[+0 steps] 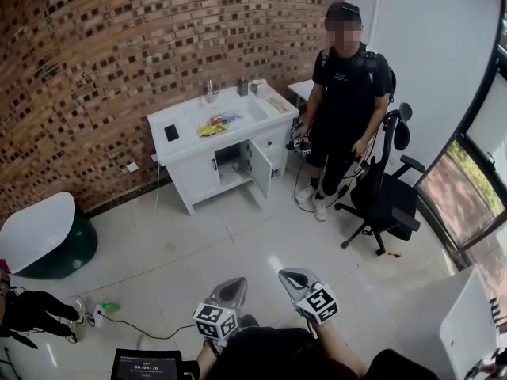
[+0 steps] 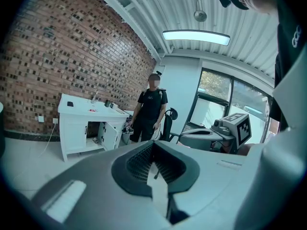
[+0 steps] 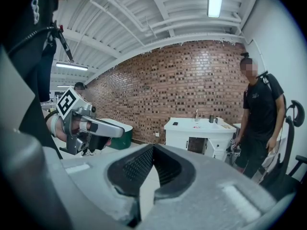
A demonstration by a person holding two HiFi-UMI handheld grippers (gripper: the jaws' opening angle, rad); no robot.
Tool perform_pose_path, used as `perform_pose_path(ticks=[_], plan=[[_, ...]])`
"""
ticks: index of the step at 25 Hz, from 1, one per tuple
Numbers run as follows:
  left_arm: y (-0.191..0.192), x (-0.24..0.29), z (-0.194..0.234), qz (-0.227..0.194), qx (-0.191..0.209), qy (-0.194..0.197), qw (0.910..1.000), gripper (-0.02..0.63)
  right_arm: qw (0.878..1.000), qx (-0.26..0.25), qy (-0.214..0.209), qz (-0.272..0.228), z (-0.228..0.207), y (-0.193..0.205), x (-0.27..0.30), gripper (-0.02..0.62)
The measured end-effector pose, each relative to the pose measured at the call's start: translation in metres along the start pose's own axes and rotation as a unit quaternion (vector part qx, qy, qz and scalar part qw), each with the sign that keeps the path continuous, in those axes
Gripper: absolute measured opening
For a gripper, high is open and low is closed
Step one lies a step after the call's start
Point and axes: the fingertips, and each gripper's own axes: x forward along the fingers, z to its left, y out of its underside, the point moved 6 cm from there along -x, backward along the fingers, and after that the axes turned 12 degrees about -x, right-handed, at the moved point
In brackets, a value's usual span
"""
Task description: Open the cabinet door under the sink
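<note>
Already the cabinet door (image 1: 260, 167) under the sink stands swung outward, nearly edge-on to the camera, in the upper middle of the head view. The dark opening beside it shows a shelf inside. The left-hand door (image 1: 200, 172) next to that opening lies closed and flat.

Both doors belong to a white vanity cabinet (image 1: 273, 145) set against the brick wall (image 1: 103, 46). A sink basin (image 1: 238, 111) is sunk in its top, with a faucet (image 1: 211, 90) at the back edge. A small black flat thing (image 1: 171, 132) lies near the top's left end, and some yellow and red bits (image 1: 212, 127) lie just beside the basin.

Just right of the cabinet stands a person (image 1: 342, 109) in black clothes and a cap, one hand low near the open door with something small in it that is too small to make out. A black office chair (image 1: 384, 188) is further right, close to that person.

Pale floor tiles (image 1: 238, 236) fill the middle of the frame. Low in it, well apart from the cabinet, the left gripper (image 1: 231, 290) and the right gripper (image 1: 295, 278) lie side by side, both aimed up-frame toward the cabinet. Each gripper's own view shows its jaw tips pressed together with nothing between them.

At the far left sits a white rounded top on a dark green base (image 1: 47, 240). A dark screen (image 1: 146, 364) shows at the bottom edge.
</note>
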Motion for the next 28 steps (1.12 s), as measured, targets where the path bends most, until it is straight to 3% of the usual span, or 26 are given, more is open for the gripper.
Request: perform_pose_path(ticks=[28], plan=[[0.006,0.0,-0.002,0.004,-0.006,-0.003,1.0,0.017,1.0,-0.001,-0.003,0.012,0.003,0.008,-0.005,-0.012]])
